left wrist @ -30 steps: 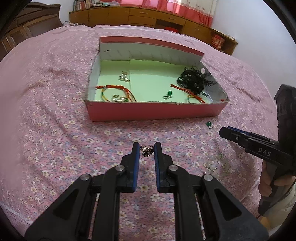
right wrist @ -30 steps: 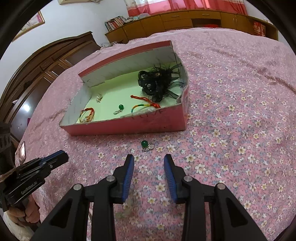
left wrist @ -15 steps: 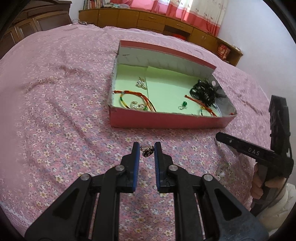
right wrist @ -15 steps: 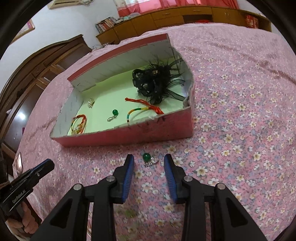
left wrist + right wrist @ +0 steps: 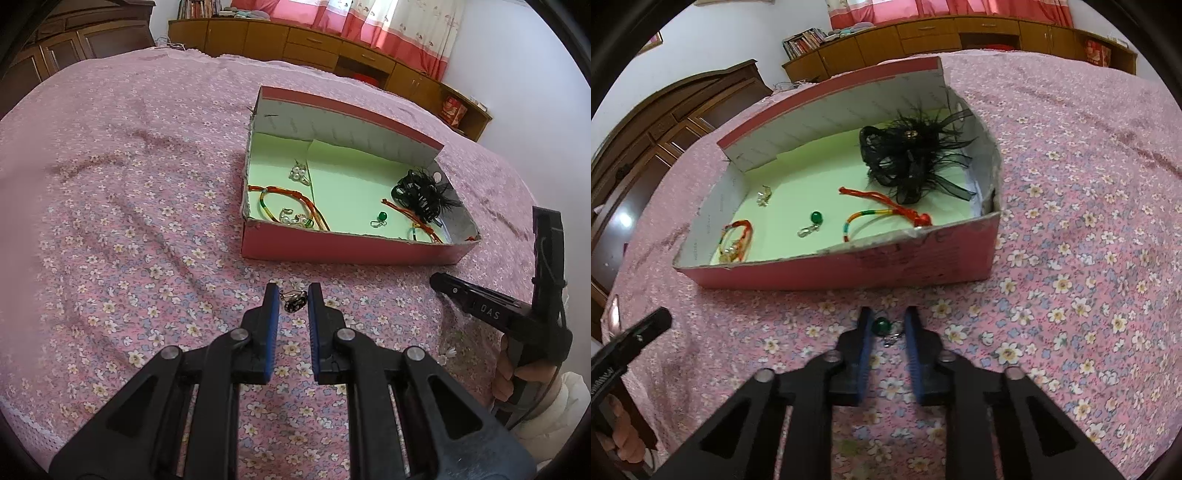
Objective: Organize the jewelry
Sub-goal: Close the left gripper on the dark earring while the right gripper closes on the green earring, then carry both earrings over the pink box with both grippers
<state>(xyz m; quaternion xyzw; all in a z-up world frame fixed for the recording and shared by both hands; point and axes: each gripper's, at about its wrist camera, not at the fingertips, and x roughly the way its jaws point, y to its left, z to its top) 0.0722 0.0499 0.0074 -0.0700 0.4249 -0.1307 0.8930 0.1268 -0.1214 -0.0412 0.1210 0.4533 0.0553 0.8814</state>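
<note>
- The left hand-held gripper [image 5: 290,300] was clamped on a small dark earring [image 5: 293,300], pinched between its blue pads and held just above the pink flowered bed [image 5: 122,206].
- The right hand-held gripper [image 5: 889,328] was closing, and a green bead earring [image 5: 881,325] sat between its pads, the bead against the left pad, its silver clasp trailing on the bedspread.
- Both grippers stood just in front of the near wall of the pink box [image 5: 347,253], which lay toward the far side of the bed.
- Inside, on the green lining: a black feathered hairpiece [image 5: 908,158] in the far right corner, and a red-corded bracelet [image 5: 882,214] in front of it near the front wall.
- A second green bead earring [image 5: 812,223] rested mid-floor of the box, a silver piece [image 5: 764,195] near the back left, and another corded bracelet [image 5: 737,240] in the near left corner.
- In the left view the right gripper's black body crossed the right edge, a hand [image 5: 517,373] wrapped around its handle.
</note>
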